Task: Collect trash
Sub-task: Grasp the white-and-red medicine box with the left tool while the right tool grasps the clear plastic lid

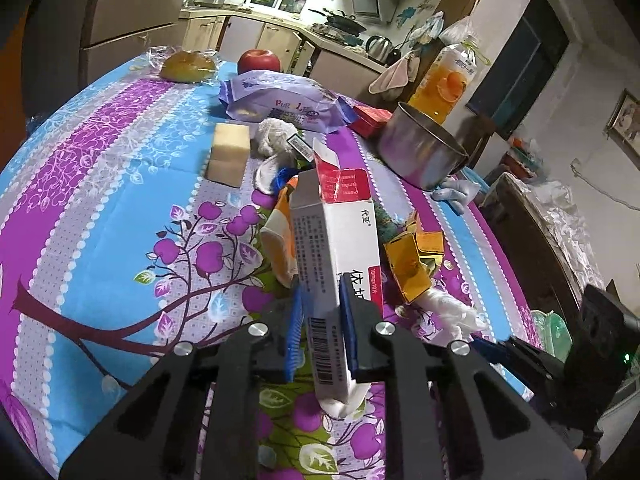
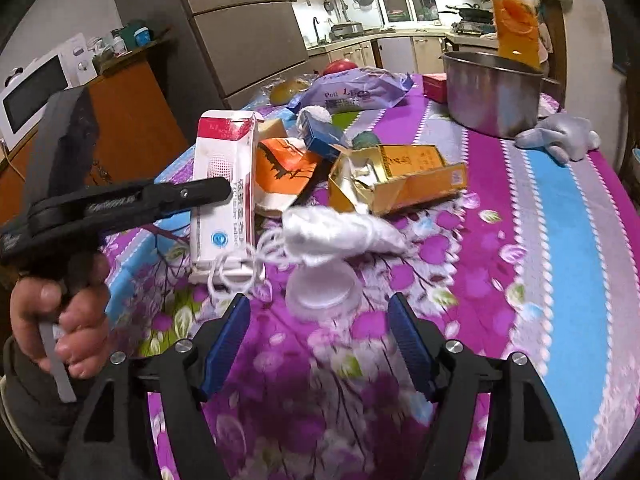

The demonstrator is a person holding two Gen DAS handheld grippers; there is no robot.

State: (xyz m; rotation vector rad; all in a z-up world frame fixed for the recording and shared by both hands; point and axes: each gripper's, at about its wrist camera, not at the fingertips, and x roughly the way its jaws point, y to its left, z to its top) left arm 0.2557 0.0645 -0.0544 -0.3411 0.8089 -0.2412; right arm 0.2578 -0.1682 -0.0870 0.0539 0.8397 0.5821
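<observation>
My left gripper (image 1: 322, 332) is shut on a white and red medicine box (image 1: 336, 240), which stands tilted above the flowered tablecloth (image 1: 100, 220). In the right wrist view the same box (image 2: 224, 184) shows at the left, with a black finger (image 2: 200, 194) of the left gripper across it. My right gripper (image 2: 320, 340) is open and low over the cloth, with nothing between its blue pads. Just ahead of it lie a clear round lid (image 2: 320, 288) and a crumpled white plastic glove (image 2: 340, 232) with loose white string. Behind them sit a torn gold carton (image 2: 400, 180) and an orange wrapper (image 2: 284, 168).
A steel pot (image 2: 488, 92) and an orange juice bottle (image 2: 516, 16) stand at the far right. A purple snack bag (image 2: 352, 92), an apple (image 2: 340, 66), a blue box (image 2: 324, 136) and a grey glove (image 2: 560, 136) also lie on the table. A hand (image 2: 60, 320) grips the left handle.
</observation>
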